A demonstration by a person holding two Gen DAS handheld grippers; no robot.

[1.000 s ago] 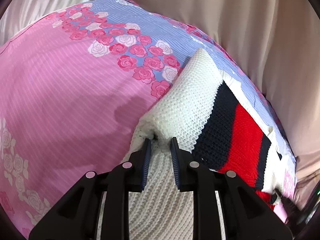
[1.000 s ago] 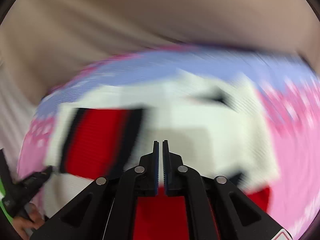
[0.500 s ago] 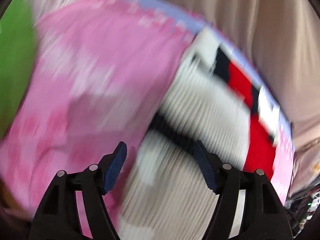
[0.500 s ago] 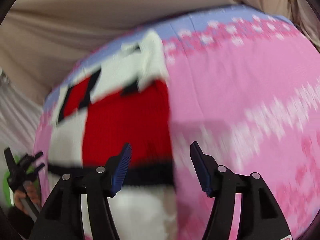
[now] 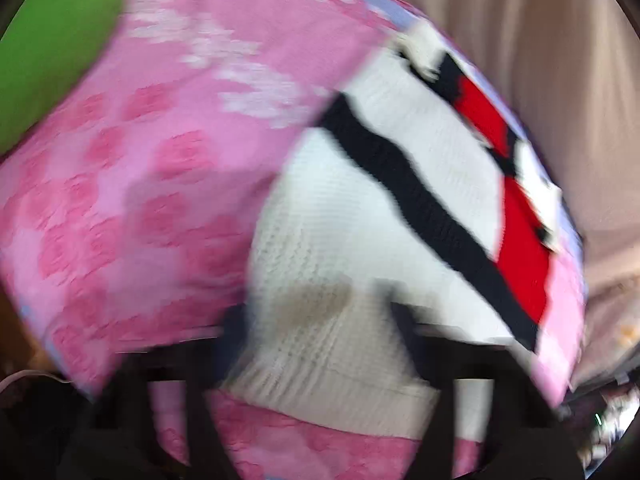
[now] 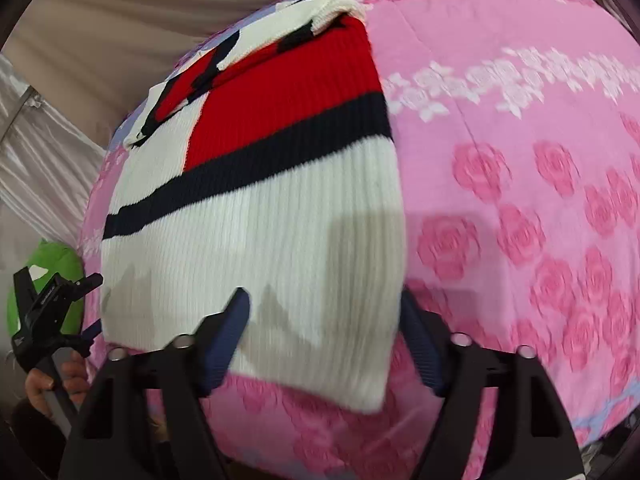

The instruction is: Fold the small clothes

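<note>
Pink rose-print bedding [image 6: 540, 184] covers the bed and fills most of both views, with beige curtain folds [image 6: 100, 32] hanging behind it along the top of the frame. On the bedding lies a knitted sweater [image 6: 256, 216], white ribbed knit with a dark navy band and a red block, folded into a rough rectangle; in the right wrist view it runs from the top centre down to the lower middle. The right gripper [image 6: 324, 340] sits at the bottom centre with its fingers [image 6: 226, 338] spread wide, one over the white hem and the other just past the sweater's right edge, pinching nothing. The left gripper [image 5: 316, 344] is badly smeared by motion blur in its own view; its fingers look spread apart over the white hem of the sweater [image 5: 384, 216], though the blur leaves that uncertain. A green plush toy [image 6: 60, 280] shows at the left edge, behind the left gripper [image 6: 48, 312].
</note>
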